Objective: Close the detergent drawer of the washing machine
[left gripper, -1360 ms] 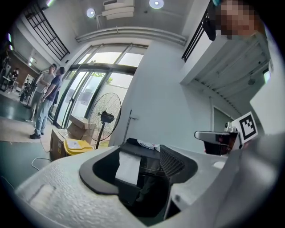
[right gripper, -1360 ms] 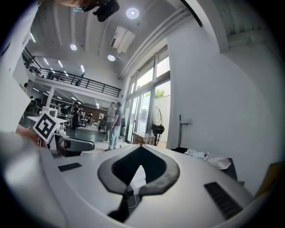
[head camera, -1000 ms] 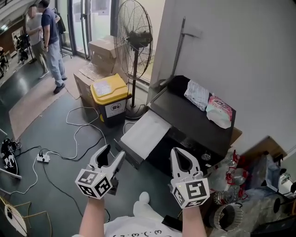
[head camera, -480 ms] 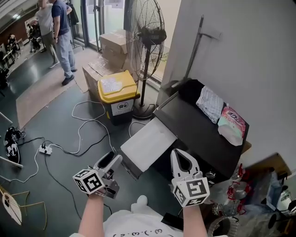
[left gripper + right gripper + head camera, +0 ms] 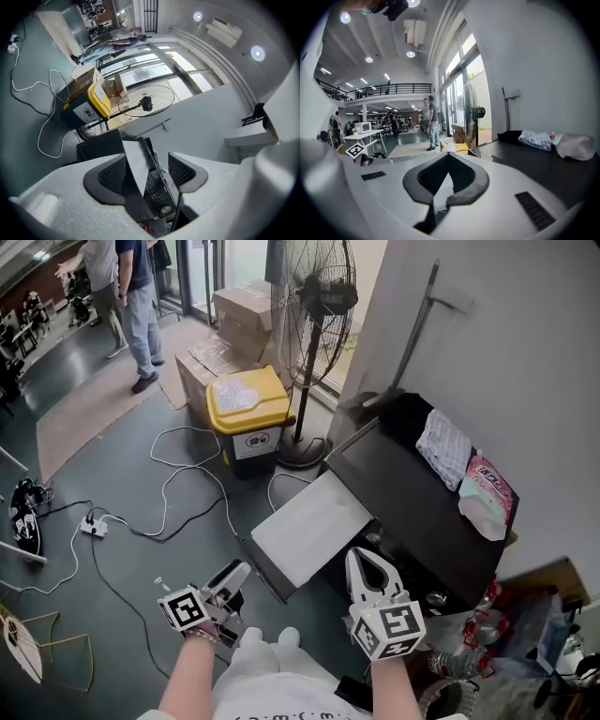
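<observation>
Drawer [image 5: 309, 526], pale, pulled out of dark washing machine [image 5: 412, 488] toward 8 o'clock; inside unseen. Left gripper [image 5: 234, 574] jaws apart, right gripper [image 5: 361, 557] jaws together, both empty.

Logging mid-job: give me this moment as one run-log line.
drawer: open, no gripper on it | left gripper: open, empty | right gripper: shut, empty

Left tongs [image 5: 228, 577] and right tongs [image 5: 364, 557] are white, black-padded.

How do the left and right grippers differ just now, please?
The left gripper has its jaws apart; the right gripper has its jaws meeting at the tips. In the head view, the left gripper shows over floor, the right gripper in front of the washing machine. Both hold nothing.
</observation>
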Demonstrator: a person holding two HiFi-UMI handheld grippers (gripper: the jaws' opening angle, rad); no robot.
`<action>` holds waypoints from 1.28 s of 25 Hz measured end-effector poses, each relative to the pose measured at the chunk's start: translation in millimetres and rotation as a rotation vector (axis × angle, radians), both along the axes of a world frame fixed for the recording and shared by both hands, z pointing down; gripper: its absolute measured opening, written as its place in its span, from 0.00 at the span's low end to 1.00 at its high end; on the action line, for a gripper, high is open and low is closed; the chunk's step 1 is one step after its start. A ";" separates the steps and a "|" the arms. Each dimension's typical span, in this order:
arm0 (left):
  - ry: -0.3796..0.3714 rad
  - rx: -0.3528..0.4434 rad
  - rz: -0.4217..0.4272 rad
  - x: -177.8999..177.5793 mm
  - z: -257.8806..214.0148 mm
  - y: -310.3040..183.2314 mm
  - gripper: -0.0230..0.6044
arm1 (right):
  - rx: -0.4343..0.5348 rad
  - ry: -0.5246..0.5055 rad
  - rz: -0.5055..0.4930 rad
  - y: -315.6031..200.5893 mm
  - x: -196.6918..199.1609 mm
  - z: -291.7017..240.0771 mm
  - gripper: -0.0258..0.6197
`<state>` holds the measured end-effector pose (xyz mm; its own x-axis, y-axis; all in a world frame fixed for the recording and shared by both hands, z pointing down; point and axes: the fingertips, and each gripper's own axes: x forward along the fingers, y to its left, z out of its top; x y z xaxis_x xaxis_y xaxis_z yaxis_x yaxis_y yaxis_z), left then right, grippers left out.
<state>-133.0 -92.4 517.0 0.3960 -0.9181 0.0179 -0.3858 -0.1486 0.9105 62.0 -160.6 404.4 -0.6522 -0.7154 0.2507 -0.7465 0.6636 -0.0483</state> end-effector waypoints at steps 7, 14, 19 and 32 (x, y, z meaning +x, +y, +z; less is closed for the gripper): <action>0.072 -0.057 0.098 1.0 36.1 8.7 0.50 | -0.079 -0.037 0.062 8.7 -12.1 19.0 0.02; 0.142 -0.081 0.199 10.2 66.9 4.7 0.50 | -0.123 -0.016 0.104 18.5 -22.9 40.8 0.02; 0.159 -0.104 0.249 11.6 94.7 2.3 0.50 | -0.122 0.006 0.130 24.8 -26.7 54.9 0.02; 0.297 0.058 0.391 28.3 114.0 -6.8 0.50 | -0.080 0.024 0.212 34.1 -17.8 92.3 0.02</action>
